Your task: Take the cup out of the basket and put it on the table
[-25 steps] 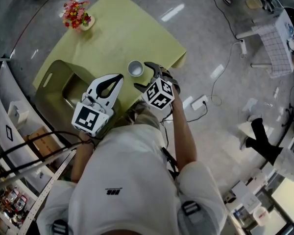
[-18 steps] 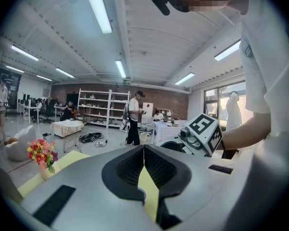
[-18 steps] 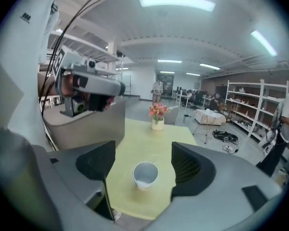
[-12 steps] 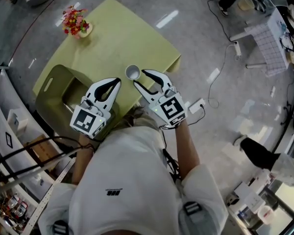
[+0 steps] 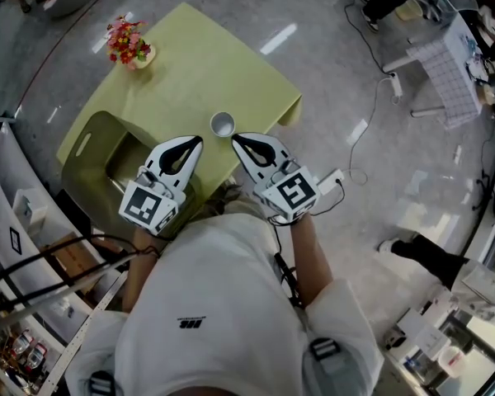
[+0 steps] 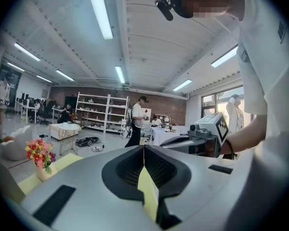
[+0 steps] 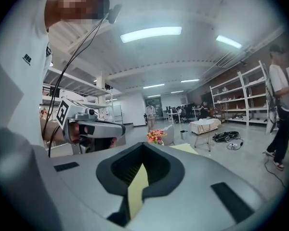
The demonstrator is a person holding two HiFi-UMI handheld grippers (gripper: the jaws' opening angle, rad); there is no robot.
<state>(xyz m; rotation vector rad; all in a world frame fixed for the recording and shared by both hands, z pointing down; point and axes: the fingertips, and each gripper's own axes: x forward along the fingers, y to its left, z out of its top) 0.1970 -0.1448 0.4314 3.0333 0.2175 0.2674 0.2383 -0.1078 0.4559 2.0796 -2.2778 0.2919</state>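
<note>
The cup [image 5: 222, 124] stands on the worktop [image 5: 190, 56] just ahead, between both tools. The right tool [image 5: 238, 140], jaws just closed empty, seems slightly nearer than the shut, empty left tool [image 5: 197, 142].

Legible text: none. Small dark print [image 5: 190, 323] on the back of the white shirt [image 5: 223, 287] is too small to read. Left marker cube [image 5: 148, 206] and right marker cube [image 5: 295, 195] bear square black-and-white patterns only, no letters.
</note>
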